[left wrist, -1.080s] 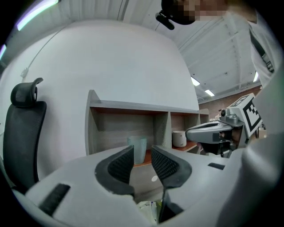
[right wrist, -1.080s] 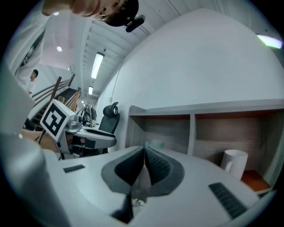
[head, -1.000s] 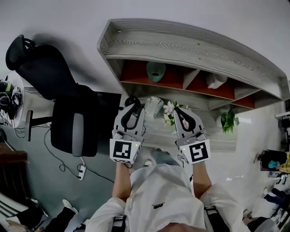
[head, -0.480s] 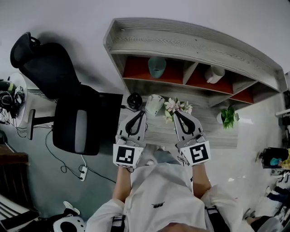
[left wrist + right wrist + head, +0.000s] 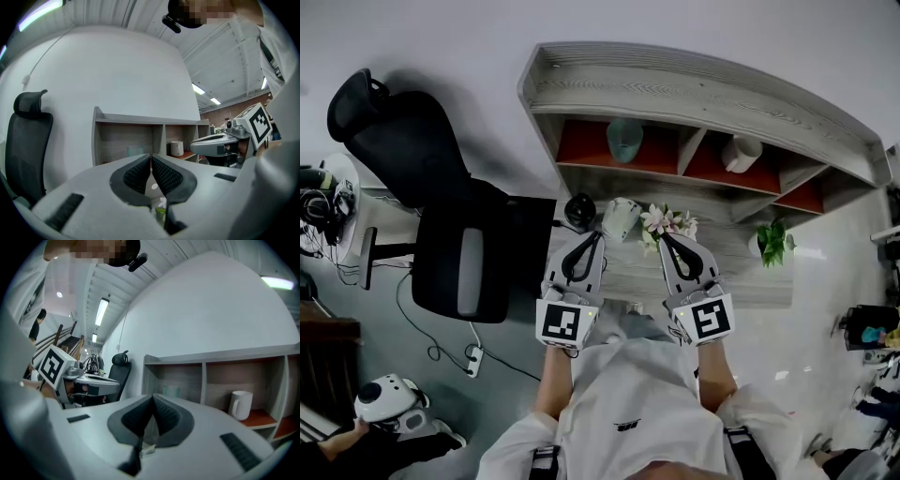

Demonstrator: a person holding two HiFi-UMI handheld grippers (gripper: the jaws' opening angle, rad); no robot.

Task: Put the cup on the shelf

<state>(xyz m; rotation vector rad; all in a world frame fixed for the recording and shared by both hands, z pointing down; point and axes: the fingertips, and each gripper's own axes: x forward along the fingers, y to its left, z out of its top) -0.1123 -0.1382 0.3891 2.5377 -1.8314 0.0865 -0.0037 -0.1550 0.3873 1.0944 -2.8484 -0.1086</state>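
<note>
A pale cup (image 5: 620,217) sits on the grey desk (image 5: 750,281) below the shelf (image 5: 694,89), just beyond my left gripper (image 5: 597,235). That gripper is shut with nothing in it, its pads (image 5: 161,174) pressed together in the left gripper view. My right gripper (image 5: 665,237) is also shut and empty, its tip just short of a small bunch of flowers (image 5: 667,221). A teal cup (image 5: 624,141) stands in the shelf's left compartment and a white mug (image 5: 742,153) in the middle one. Both also show in the right gripper view, the teal cup (image 5: 171,391) left of the white mug (image 5: 240,405).
A black office chair (image 5: 441,234) stands left of the desk. A round black object (image 5: 577,210) lies beside the pale cup. A small green plant (image 5: 773,242) is at the desk's right. Cables and a power strip (image 5: 470,356) lie on the floor.
My left gripper has drawn back a little from the pale cup and its jaws have closed. A white helmet-like object has come into view at the lower left.
</note>
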